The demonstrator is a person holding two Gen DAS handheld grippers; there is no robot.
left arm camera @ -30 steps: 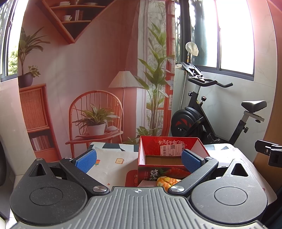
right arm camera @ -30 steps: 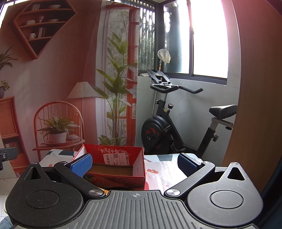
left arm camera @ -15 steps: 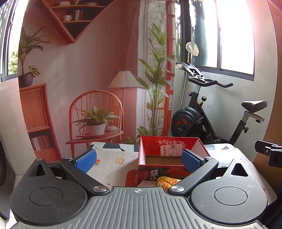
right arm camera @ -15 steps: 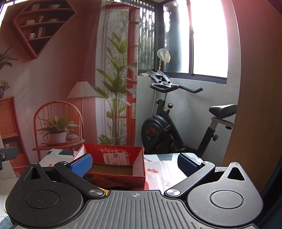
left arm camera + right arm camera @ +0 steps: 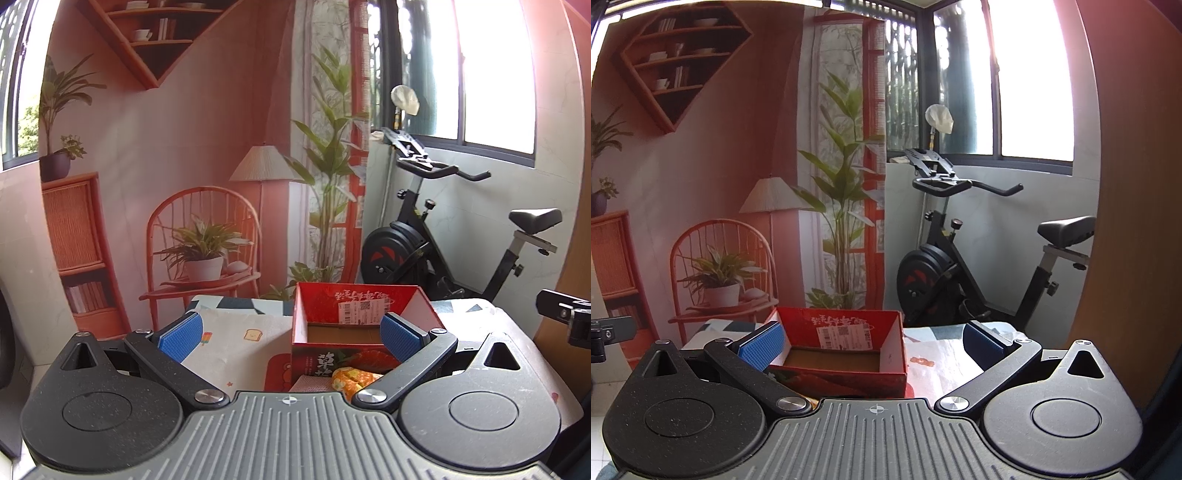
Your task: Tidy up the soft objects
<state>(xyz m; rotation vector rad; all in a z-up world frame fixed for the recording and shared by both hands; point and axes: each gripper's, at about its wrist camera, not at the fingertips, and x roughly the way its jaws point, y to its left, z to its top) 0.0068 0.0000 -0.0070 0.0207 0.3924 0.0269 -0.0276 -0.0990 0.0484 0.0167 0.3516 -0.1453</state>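
A red open-topped cardboard box (image 5: 354, 321) stands on a table with a patterned cloth (image 5: 236, 339); its inside looks empty. It also shows in the right wrist view (image 5: 842, 350). An orange-yellow soft object (image 5: 352, 378) and a pink cloth (image 5: 310, 384) lie in front of the box, partly hidden by my left gripper's body. My left gripper (image 5: 290, 334) is open and empty, held above the table before the box. My right gripper (image 5: 871, 341) is open and empty, facing the box from the right side.
A black exercise bike (image 5: 443, 236) stands behind the table by the window. A printed backdrop with a chair, plants and shelves (image 5: 203, 221) fills the wall behind. A brown wooden panel (image 5: 1126, 221) is at the right.
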